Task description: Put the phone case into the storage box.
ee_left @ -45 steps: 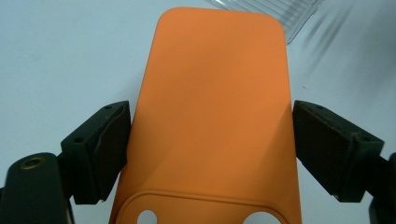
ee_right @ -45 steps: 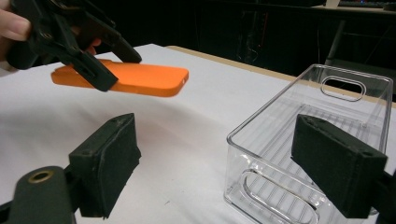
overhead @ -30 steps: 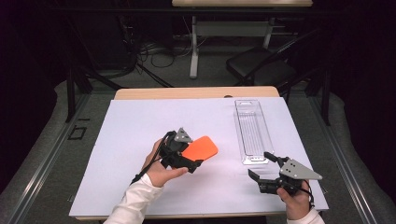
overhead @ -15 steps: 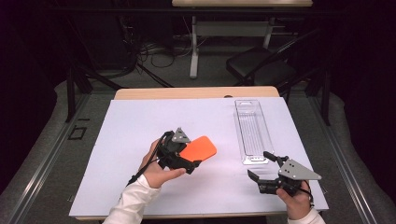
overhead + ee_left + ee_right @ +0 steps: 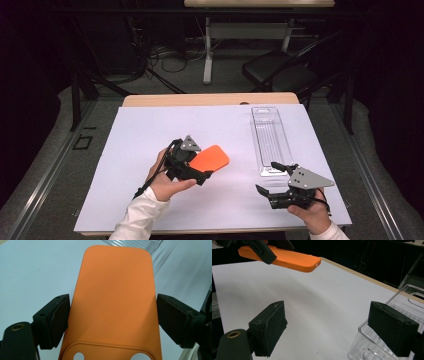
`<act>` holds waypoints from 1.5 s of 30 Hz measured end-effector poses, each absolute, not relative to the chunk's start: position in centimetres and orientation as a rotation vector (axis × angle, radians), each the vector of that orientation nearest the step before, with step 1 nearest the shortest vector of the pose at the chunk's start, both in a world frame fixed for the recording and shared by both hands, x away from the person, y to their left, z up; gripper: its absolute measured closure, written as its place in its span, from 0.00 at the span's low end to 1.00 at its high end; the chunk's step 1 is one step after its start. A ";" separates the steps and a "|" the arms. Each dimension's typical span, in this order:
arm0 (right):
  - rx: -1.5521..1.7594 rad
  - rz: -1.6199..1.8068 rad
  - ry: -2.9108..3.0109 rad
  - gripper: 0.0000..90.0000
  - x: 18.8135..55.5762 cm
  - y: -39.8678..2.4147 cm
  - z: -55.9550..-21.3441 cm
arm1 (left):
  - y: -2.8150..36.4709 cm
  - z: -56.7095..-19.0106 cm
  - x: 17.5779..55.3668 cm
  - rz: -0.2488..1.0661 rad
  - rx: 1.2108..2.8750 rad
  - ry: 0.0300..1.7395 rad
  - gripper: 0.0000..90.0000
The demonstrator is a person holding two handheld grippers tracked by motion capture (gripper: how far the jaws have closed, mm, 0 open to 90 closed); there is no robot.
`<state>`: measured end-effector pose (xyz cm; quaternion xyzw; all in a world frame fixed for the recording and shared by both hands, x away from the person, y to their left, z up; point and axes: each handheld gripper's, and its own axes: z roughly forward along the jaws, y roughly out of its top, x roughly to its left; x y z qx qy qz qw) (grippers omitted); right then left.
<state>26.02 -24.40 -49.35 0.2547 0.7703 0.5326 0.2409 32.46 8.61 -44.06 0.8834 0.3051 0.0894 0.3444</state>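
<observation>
On the left of the clear plastic tray [image 5: 270,140], the left claw [image 5: 207,172] is clamped on an orange phone case [image 5: 210,158], one pad on each long edge, and holds it above the white sheet [image 5: 150,130] that covers the worktop [image 5: 210,99]. In the left gripper view the case [image 5: 113,302] stands between both pads, its free end pointing toward the tray [image 5: 136,243]. Just beside the near end of the tray, the right claw [image 5: 265,177] is released, with nothing between its pads. In the right gripper view, the corner of the tray [image 5: 387,340] lies by one pad.
</observation>
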 end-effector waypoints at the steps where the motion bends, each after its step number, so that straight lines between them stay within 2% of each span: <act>1: 0.697 1.457 2.107 0.16 26.0 -24.4 -49.3 | 8.6 -43.9 32.4 0.228 2.291 0.795 0.17; 8: 0.541 1.296 2.172 0.17 26.6 -22.0 -47.9 | 8.9 -43.5 32.2 0.229 2.273 0.804 0.17; 19: 0.366 1.166 2.209 0.20 27.3 -19.7 -47.5 | 8.9 -43.6 32.3 0.209 2.276 0.811 0.17; 31: 0.063 0.963 2.186 0.22 27.0 -17.5 -47.7 | 8.6 -43.7 32.1 0.195 2.279 0.808 0.17; 45: -0.091 0.802 2.106 0.25 26.5 -15.2 -48.3 | 8.2 -43.9 32.0 0.205 2.299 0.796 0.17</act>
